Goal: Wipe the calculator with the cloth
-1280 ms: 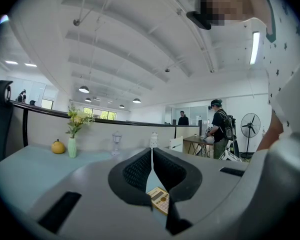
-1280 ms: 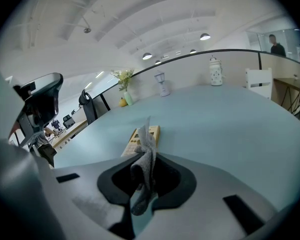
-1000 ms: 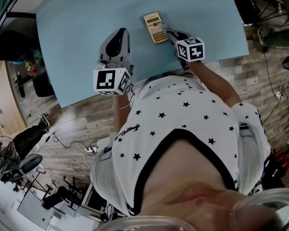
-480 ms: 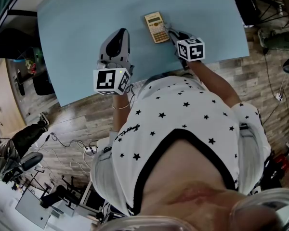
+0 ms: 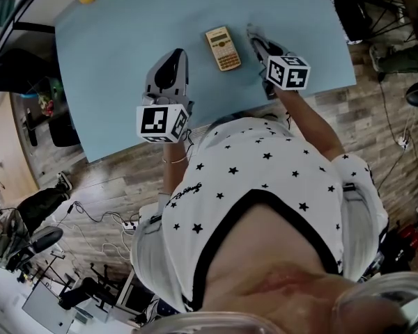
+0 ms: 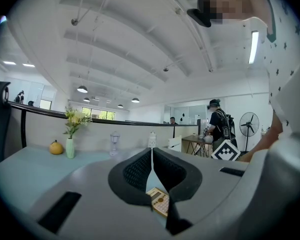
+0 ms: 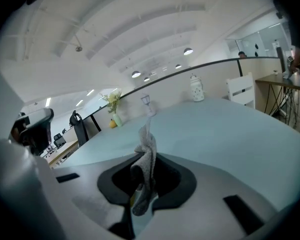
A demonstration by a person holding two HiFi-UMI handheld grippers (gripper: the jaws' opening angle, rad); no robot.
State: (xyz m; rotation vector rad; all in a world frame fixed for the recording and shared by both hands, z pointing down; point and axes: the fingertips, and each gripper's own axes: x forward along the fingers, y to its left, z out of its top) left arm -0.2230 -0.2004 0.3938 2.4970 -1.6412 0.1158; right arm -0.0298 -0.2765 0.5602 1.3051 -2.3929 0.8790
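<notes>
Two grippers are over the light blue table [image 5: 111,54], as I see it from the head view. The left gripper [image 5: 175,53] is on the left of the calculator [image 5: 223,48], and the right gripper [image 5: 261,45] is just beside its right edge.

The calculator lies flat on the table, between the two grippers and touching neither of them. It is beige, with its long side pointing away from the person.

In the left gripper view, the left gripper [image 6: 151,156] has its jaws pressed together and nothing is between them. Below the jaws I see a part of the calculator [image 6: 160,202] on the table. Far behind stand a vase with flowers [image 6: 71,145] and a yellow fruit [image 6: 56,147]. The marker cube [image 6: 225,151] of the other gripper shows at the right.

In the right gripper view, the right gripper [image 7: 143,170] is clenched on the grey cloth [image 7: 147,140]. The cloth is bunched between the jaws, one end standing up beyond the tips and the other hanging down behind them. In the head view the cloth [image 5: 251,30] is a small grey tuft at the jaw tips, near the upper right corner of the calculator but apart from it.
</notes>
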